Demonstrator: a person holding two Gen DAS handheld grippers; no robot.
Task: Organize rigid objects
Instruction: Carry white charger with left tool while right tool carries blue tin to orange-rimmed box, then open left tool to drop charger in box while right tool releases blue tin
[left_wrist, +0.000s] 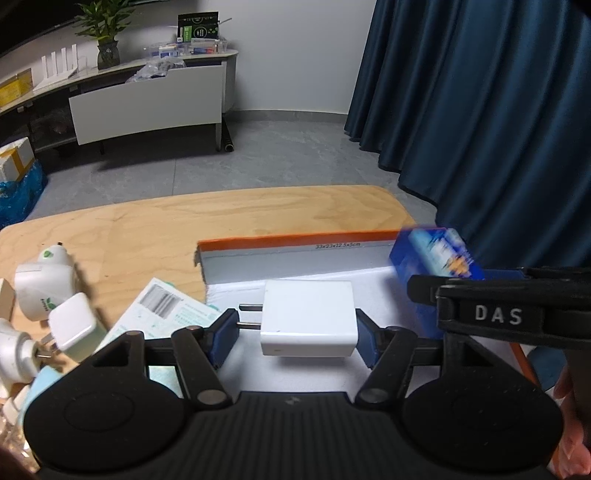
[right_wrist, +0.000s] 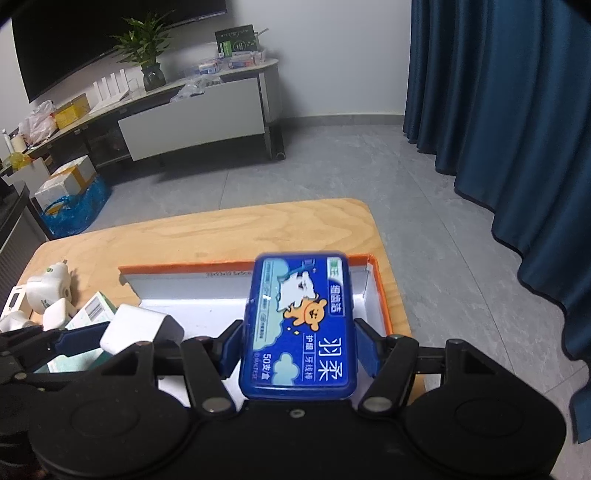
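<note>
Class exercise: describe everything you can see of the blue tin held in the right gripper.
The blue tin is a flat rounded rectangle with a glossy lid that looks like metal or hard plastic. Its lid shows white clouds, an orange cartoon bear and Chinese lettering. It is closed. The right gripper clamps its long sides between blue-padded fingers, lid up and tilted, above the orange-rimmed box. Only the fingers appear to touch it.

Open white floor inside the orange-rimmed box (right_wrist: 380, 291), reachable from above. Bare bench (left_wrist: 221, 214) beyond its far wall. Left side crowded: white plugs (left_wrist: 44, 284) and a green-printed carton (left_wrist: 166, 310) blocking low passage there.
</note>
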